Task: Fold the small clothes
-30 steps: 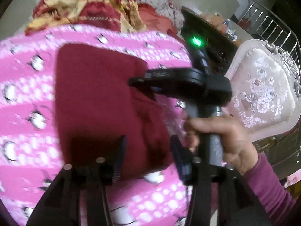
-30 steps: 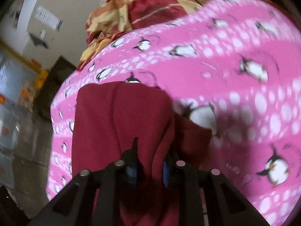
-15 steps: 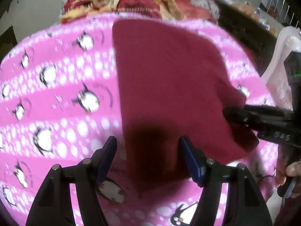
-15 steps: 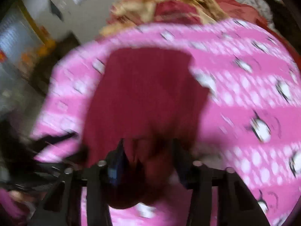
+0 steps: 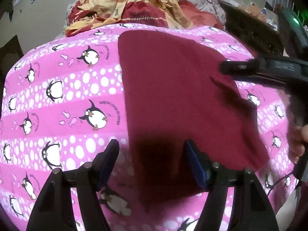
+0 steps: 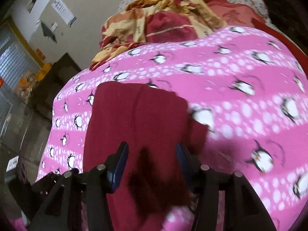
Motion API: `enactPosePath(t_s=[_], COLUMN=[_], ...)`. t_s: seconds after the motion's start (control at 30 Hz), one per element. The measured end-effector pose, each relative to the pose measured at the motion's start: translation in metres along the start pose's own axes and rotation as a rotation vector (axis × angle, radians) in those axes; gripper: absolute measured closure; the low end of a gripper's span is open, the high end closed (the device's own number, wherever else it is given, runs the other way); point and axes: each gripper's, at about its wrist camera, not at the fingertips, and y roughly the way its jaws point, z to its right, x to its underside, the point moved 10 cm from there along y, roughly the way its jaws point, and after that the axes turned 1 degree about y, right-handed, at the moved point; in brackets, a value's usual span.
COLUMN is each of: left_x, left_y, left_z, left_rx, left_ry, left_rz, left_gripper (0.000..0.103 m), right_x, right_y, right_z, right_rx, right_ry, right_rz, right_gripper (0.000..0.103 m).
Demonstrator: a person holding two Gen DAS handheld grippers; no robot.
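A dark red folded garment (image 5: 173, 100) lies flat on the pink penguin-print blanket (image 5: 63, 104). My left gripper (image 5: 152, 154) is open and empty, hovering over the garment's near edge. In the right wrist view the same garment (image 6: 138, 119) lies under my right gripper (image 6: 152, 154), which is open with nothing between its fingers. The right gripper also shows in the left wrist view (image 5: 269, 69), reaching in from the right over the garment's right edge.
A heap of red and yellow clothes (image 5: 130, 11) lies at the blanket's far end, also in the right wrist view (image 6: 163, 23). A dark cabinet (image 5: 250, 28) stands at the right. Floor and furniture (image 6: 28, 88) lie to the left of the bed.
My right gripper was shut on the garment's fold a second ago and has opened and let it go. The garment now lies flat. My left gripper has swung left over the near edge.
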Motion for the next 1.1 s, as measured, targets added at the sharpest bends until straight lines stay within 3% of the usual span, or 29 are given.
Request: enactPosePath(t_s=[0.07, 0.17, 0.4, 0.47, 0.53, 0.67, 0.8, 0.93, 1.1], left_x=[0.0, -0.002, 0.001, 0.002, 0.003, 0.008, 0.01, 0.004, 0.004], left_y=[0.003, 0.006, 0.007, 0.006, 0.006, 0.005, -0.004, -0.012, -0.003], left_z=[0.002, 0.007, 0.01, 0.01, 0.009, 0.008, 0.006, -0.002, -0.004], left_rx=[-0.007, -0.001, -0.023, -0.02, -0.02, -0.019, -0.004, 0.029, 0.051], left_ry=[0.014, 0.019, 0.042, 0.034, 0.029, 0.02, 0.001, -0.047, -0.102], left_rz=[-0.004, -0.001, 0.002, 0.0, 0.001, -0.013, -0.004, 0.015, -0.009], left_gripper=[0.03, 0.028, 0.028, 0.028, 0.028, 0.026, 0.026, 0.026, 0.026], right_x=[0.0, 0.001, 0.01, 0.023, 0.041, 0.088, 0.092, 0.082, 0.068], right_y=[0.02, 0.039, 0.004, -0.015, -0.023, 0.001, -0.019, -0.044, -0.047], right_z=[0.007, 0.021, 0.008, -0.003, -0.004, 0.012, 0.015, 0.013, 0.011], right_rx=[0.085, 0.133, 0.078, 0.043, 0.065, 0.125, 0.07, 0.082, 0.044], right_ry=[-0.031, -0.029, -0.034, -0.059, -0.084, -0.08, -0.014, -0.021, 0.051], right_rz=[-0.023, -0.039, -0.028, -0.018, -0.032, -0.125, -0.093, -0.03, 0.042], right_gripper=[0.05, 0.051, 0.049, 0.049, 0.049, 0.049, 0.049, 0.048, 0.043])
